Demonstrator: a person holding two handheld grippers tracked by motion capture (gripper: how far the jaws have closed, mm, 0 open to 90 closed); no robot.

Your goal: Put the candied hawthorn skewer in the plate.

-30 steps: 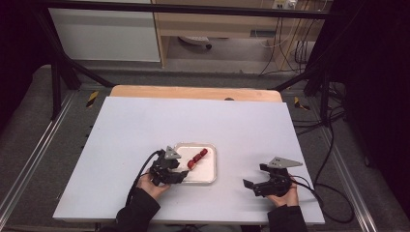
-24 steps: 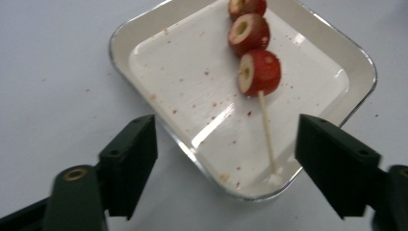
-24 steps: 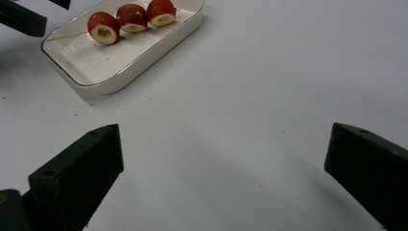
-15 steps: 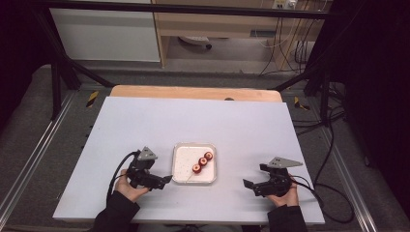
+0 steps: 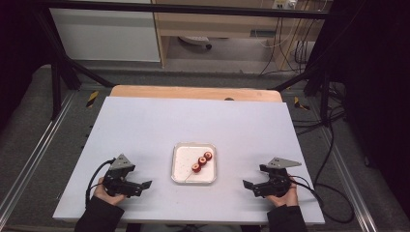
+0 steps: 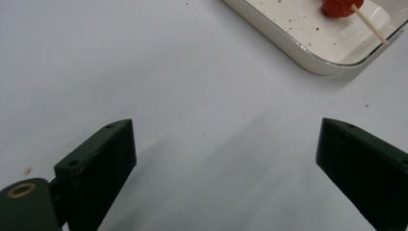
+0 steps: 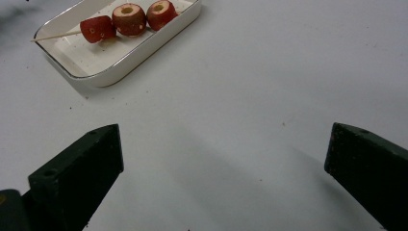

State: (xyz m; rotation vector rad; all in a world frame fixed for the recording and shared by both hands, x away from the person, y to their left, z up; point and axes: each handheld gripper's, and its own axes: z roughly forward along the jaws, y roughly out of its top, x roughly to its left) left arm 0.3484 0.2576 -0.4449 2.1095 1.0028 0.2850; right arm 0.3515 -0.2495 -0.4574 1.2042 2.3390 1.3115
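The left gripper, black and held in the person's left hand, is resting low over the pale grey table top with its jaws standing wide apart; they have just been opening, and nothing is lying between them but bare table. The right gripper, black with a grey three-cornered plate on top, is sitting in the person's right hand, its jaws likewise spread wide and gripping nothing.

Between the two tools, well apart from each, a white rectangular ceramic tray is lying flat on the table. In it a skewer of three red fruit pieces on a thin wooden stick is resting on a slant. In the left gripper view the tray's rounded corner is showing ahead and to the right of the jaws, with the stick's bare end pointing toward them. In the right gripper view the tray is lying ahead and to the left, the three fruit pieces touching one another in a row.
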